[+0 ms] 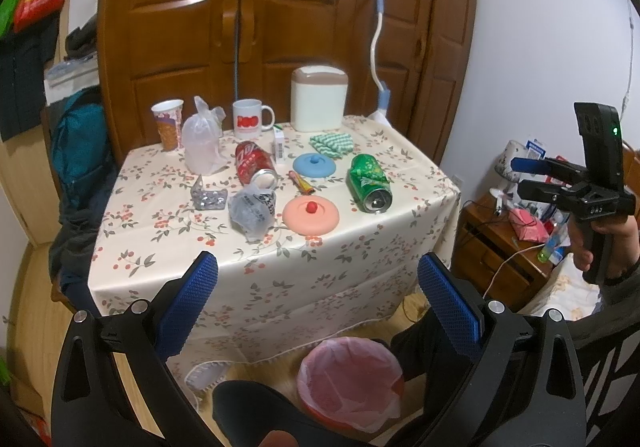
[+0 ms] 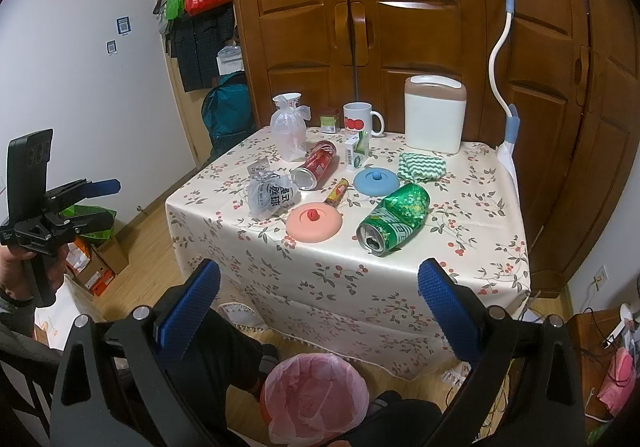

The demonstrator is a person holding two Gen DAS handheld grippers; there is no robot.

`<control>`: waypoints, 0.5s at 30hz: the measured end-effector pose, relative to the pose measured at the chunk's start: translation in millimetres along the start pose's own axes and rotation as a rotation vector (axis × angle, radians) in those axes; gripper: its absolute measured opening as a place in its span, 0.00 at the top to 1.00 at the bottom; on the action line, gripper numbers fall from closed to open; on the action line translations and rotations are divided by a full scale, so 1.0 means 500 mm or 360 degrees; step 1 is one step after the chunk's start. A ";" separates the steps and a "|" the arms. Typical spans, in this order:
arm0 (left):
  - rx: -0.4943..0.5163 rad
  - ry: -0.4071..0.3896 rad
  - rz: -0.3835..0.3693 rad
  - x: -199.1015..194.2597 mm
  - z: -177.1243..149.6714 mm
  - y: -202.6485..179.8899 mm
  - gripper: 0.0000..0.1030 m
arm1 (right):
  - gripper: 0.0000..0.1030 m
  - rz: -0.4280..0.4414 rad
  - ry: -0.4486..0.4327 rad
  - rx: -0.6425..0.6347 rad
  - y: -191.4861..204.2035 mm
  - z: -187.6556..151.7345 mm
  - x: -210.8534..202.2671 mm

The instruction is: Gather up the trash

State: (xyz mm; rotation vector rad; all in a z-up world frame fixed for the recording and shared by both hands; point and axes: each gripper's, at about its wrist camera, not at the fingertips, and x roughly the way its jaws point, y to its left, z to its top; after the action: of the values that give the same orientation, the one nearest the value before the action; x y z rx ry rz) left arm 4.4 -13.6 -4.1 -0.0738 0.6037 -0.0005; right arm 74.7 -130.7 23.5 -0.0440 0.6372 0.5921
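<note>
The left gripper (image 1: 318,279) fills the bottom of its frame, blue-padded fingers (image 1: 192,299) spread wide with nothing between them. The right gripper (image 2: 319,283) sits likewise at the bottom of its own view, jaws wide apart and empty. Below both, at bottom centre, stands a red round bin lined with a pink plastic bag (image 1: 350,383). Above, mid-frame, a table under a cream floral cloth (image 1: 280,259) carries the trash: a dented green drink can (image 1: 370,183) on its side at right, a red drink can (image 1: 254,165) lying near the centre, and a crumpled grey plastic bag (image 1: 252,209) just beside the red can.
</note>
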 end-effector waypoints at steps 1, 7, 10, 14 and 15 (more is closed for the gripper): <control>0.0002 0.0000 0.0004 0.001 -0.001 -0.001 0.05 | 0.05 0.0000 0.0001 -0.0001 0.000 -0.001 0.001; 0.0001 0.0002 0.0002 0.012 -0.005 0.001 0.05 | 0.05 -0.0002 0.0000 0.0013 0.002 0.005 0.005; -0.0009 0.0004 -0.0004 0.015 -0.005 0.002 0.05 | 0.05 0.0002 -0.0002 0.0014 0.003 0.007 0.007; -0.0069 0.0001 -0.0027 0.030 0.003 0.015 0.05 | 0.05 0.0004 0.0002 0.0017 0.002 0.008 0.011; -0.0086 -0.0011 -0.0038 0.031 0.005 0.019 0.05 | 0.05 0.0008 0.0003 0.0020 0.001 0.009 0.013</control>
State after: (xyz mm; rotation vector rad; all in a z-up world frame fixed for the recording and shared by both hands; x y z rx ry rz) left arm 18.3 -4.2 -11.3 -0.1334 0.5957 -0.0071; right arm 80.9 -125.9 23.4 -0.0310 0.6430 0.5929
